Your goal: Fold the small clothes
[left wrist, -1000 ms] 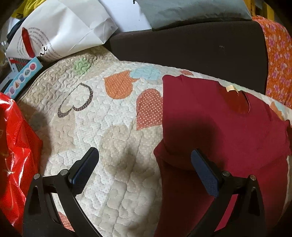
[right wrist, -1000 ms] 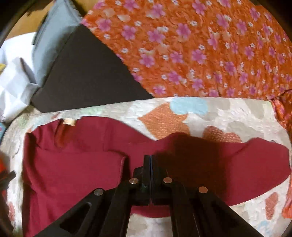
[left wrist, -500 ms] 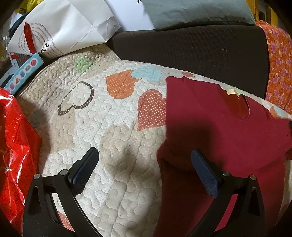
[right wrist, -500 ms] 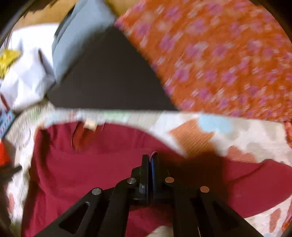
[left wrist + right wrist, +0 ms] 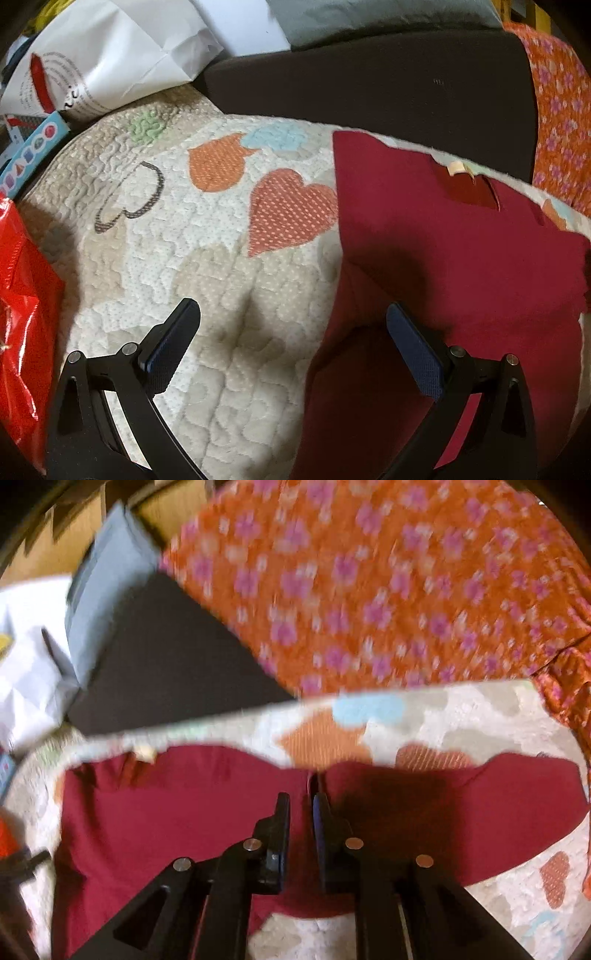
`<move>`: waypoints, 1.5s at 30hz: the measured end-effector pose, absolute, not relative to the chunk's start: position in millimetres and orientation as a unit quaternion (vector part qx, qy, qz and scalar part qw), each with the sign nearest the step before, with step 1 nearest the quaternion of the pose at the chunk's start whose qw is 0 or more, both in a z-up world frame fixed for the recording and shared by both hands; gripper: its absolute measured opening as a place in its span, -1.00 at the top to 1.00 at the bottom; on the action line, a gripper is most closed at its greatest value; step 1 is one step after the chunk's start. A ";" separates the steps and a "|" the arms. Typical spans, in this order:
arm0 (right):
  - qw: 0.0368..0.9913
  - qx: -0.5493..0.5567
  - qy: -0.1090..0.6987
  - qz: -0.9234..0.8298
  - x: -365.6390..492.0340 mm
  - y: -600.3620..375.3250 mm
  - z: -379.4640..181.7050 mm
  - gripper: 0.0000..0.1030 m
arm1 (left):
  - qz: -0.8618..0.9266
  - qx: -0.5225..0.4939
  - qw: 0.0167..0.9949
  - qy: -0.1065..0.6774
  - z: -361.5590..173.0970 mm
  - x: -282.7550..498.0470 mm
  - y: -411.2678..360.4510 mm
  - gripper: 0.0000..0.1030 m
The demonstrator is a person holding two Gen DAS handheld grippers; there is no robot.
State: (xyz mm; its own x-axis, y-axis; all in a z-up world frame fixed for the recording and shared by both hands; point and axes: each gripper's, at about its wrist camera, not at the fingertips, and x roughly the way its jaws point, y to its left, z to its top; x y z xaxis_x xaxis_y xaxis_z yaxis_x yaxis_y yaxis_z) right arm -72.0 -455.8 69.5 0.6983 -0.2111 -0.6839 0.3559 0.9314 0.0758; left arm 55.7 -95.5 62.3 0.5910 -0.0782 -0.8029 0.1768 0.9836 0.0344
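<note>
A dark red shirt (image 5: 443,258) lies on the heart-patterned quilt (image 5: 221,277), its left side folded over the body and its neck label toward the far edge. My left gripper (image 5: 291,308) hovers wide open at the shirt's left edge, one finger over the quilt and the other over the red cloth, holding nothing. In the right wrist view my right gripper (image 5: 300,796) sits low over the middle of the shirt (image 5: 166,812). Its jaws are opening to a narrow gap. A raised pinch of red cloth stands at the fingertips (image 5: 318,801), no longer pressed.
A shiny red bag (image 5: 22,314) lies at the quilt's left. A white paper bag (image 5: 110,66), a dark cushion (image 5: 369,92) and a grey pillow (image 5: 369,14) line the far edge. Orange floral cloth (image 5: 369,572) covers the far right.
My right gripper was shut on a pinch of the shirt; now its jaws have parted a little. The left gripper has stayed in place, open.
</note>
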 end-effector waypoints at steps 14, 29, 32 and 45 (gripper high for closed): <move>0.870 0.243 0.326 -0.277 -189.5 -569.7 69.0 0.07 | -0.070 0.049 0.876 0.475 49.4 60.0 -95.6 -0.98; 0.817 0.363 0.248 -0.372 -209.5 -677.9 41.1 0.03 | -0.142 -0.018 0.880 0.453 60.5 63.9 -106.4 -0.98; 0.825 0.355 0.238 -0.370 -205.2 -675.8 39.1 -0.12 | -0.139 -0.005 0.884 0.446 52.6 68.5 -115.5 -0.98; 0.855 0.278 0.266 -0.347 -190.2 -669.6 41.3 0.77 | -0.095 0.044 0.897 0.430 28.2 76.5 -133.3 -0.98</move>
